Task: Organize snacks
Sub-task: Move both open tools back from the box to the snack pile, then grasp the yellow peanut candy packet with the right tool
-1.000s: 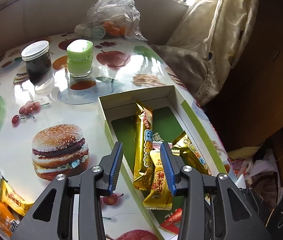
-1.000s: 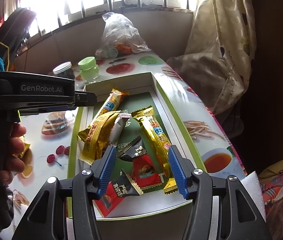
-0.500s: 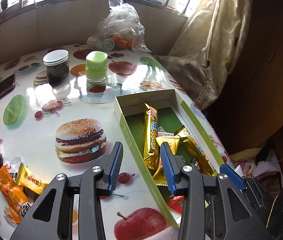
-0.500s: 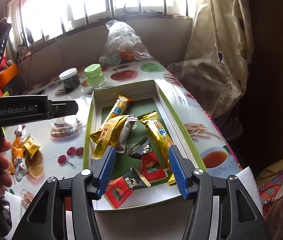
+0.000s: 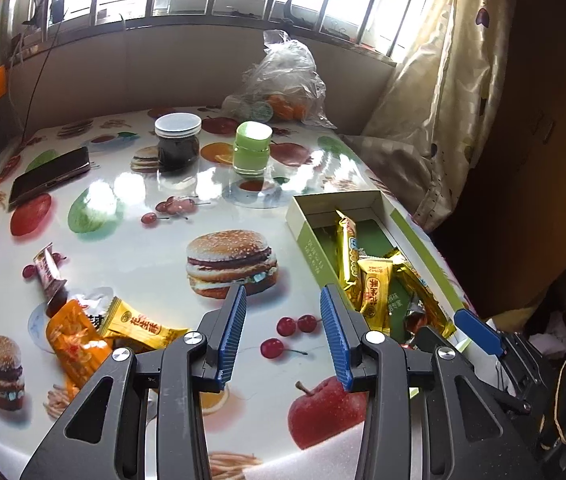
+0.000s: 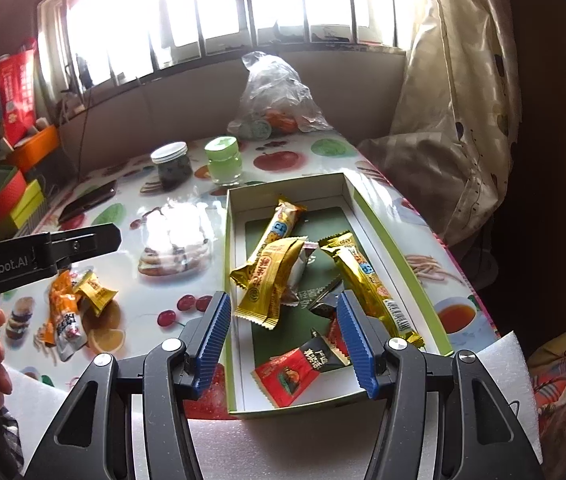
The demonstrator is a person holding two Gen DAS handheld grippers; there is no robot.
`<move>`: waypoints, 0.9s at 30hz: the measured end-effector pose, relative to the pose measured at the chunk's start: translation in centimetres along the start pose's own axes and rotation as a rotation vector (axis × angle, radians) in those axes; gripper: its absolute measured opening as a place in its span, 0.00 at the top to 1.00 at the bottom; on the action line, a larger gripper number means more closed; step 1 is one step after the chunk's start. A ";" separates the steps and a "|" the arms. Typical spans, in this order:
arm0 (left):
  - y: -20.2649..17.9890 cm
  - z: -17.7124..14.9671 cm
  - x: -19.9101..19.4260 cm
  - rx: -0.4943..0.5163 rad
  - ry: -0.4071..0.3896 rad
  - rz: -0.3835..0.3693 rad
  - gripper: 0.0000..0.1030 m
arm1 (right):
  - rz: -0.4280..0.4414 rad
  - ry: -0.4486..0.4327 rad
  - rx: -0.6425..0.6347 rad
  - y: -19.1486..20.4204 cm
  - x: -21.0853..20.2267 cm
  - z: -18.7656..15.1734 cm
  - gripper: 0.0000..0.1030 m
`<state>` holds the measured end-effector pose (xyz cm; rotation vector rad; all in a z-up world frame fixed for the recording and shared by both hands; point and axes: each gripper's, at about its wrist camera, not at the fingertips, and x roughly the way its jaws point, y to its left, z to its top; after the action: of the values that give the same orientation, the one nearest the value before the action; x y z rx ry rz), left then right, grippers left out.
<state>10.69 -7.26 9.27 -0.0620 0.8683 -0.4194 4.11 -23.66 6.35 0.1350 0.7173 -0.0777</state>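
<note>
While several snacks already lay in box (image 6: 399,264) near table's right edge — gold bars, red and black packets — small pile (image 5: 95,328) sat loose on table, left of left gripper (image 5: 283,332): orange packet, yellow packet, brown bar. Task judged partly done. Left gripper open, empty, over table beside box. Right gripper (image 6: 283,336) open, empty, above box. Glossy food-print tablecloth (image 5: 143,240); two jars, phone, plastic bag; barred window, curtain.

Daylight floods a cluttered room through a barred window (image 6: 243,12).
Panes blow out white; glare streaks the glossy table (image 5: 131,184); fisheye edges curve and darken.
</note>
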 end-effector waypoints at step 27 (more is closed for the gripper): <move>12.1 -5.1 -4.0 -0.198 -0.019 0.148 0.61 | 0.184 0.037 -0.176 10.4 2.7 0.4 0.46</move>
<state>8.62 5.98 6.19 -0.1830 0.8874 -0.1935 7.68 -13.53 5.87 0.0339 0.7418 0.1638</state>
